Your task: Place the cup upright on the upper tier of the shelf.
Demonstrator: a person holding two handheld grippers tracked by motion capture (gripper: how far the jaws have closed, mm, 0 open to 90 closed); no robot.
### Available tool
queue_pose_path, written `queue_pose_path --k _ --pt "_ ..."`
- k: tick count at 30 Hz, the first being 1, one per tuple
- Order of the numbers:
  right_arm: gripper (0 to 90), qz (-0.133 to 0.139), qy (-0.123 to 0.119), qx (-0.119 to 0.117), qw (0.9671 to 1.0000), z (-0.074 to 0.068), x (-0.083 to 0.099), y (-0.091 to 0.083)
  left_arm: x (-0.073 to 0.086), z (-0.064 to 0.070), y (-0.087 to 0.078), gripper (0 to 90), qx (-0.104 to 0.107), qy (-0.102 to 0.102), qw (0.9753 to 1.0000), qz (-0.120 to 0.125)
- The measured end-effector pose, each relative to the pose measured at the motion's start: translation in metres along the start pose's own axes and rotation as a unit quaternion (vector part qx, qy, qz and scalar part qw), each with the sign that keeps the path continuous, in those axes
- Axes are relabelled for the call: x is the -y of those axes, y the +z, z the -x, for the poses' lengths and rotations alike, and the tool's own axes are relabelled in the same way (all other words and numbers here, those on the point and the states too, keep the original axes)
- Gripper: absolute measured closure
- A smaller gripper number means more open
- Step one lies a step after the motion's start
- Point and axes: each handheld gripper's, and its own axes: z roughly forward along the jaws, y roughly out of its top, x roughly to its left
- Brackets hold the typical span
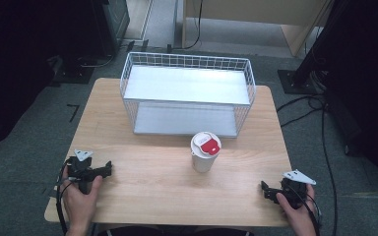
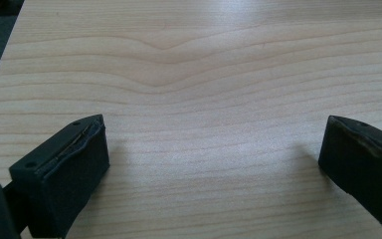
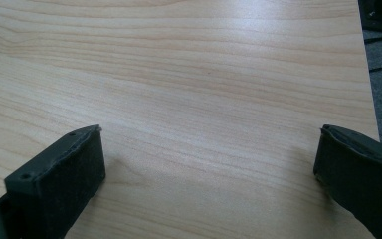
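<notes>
Opening stage, by appearance: nothing yet handled, and the likely next move is a reach toward the cup. Left gripper (image 1: 109, 169): near table (image 1: 142, 191) edge, jaws spread wide, empty. Lidded white cup (image 1: 205, 152): upright at centre, just before the wire rack (image 1: 187, 93). Right gripper (image 1: 265, 189): near edge, wide apart, empty.

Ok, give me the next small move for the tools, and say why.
Probably bring the right tool forward and inward toward the white cup, jaws kept open. Both tools rest near the table's front edge with open jaws that hold nothing, and the lidded cup stands upright in front of the wire shelf, somewhat nearer the right tool than the left tool.
</notes>
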Motion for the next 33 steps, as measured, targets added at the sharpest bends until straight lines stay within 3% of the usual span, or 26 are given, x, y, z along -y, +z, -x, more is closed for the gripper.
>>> queue_pose_path --k 10,15,33 --pt "0.0 0.0 0.012 0.012 0.9999 -0.003 -0.003 0.002 0.0 0.0 0.0 0.0 0.0 0.0 1.0 0.0" --pt "0.0 0.012 0.001 0.0 0.9999 -0.01 -0.011 -0.006 0.0 0.0 0.0 0.0 0.0 0.0 1.0 0.0" --pt "0.0 0.034 -0.033 -0.032 0.9984 -0.049 -0.042 -0.007 0.0 0.0 0.0 0.0 0.0 0.0 1.0 0.0"
